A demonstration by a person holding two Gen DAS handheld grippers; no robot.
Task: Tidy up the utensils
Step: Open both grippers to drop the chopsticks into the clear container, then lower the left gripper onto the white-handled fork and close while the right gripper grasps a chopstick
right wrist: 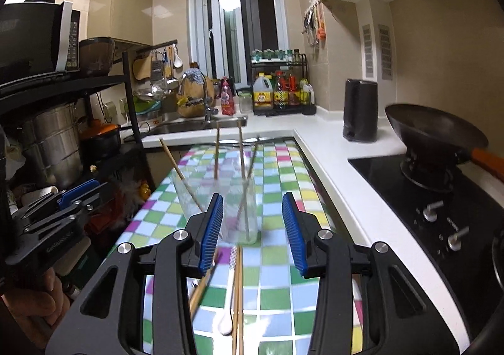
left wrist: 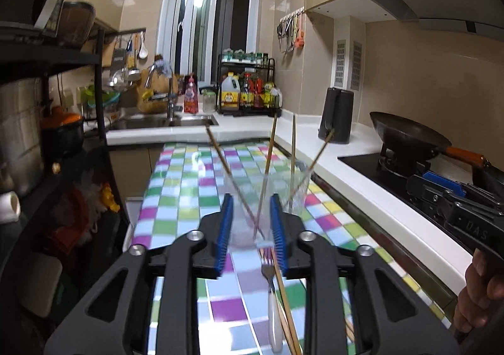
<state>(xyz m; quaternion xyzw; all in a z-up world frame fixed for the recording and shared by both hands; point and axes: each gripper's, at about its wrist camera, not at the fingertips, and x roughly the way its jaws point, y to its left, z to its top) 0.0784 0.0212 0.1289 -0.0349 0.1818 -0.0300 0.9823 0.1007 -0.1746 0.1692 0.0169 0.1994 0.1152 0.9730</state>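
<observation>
My left claw (left wrist: 252,222) stands a little open, empty; just ahead of it the glass (left wrist: 267,194) holds four chopsticks (left wrist: 269,156), and under it lies a fork (left wrist: 270,273). My right claw (right wrist: 252,229) gapes wider, empty; only its view shows two chopsticks (right wrist: 237,298) flat beneath.

hand-held gripper (left wrist: 252,225) | black linkage arms | blue ribbed pads | silver screws

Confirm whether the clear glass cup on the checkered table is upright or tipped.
Upright. The clear glass cup stands on its base, mouth upward, with four wooden chopsticks leaning out of it.
</observation>
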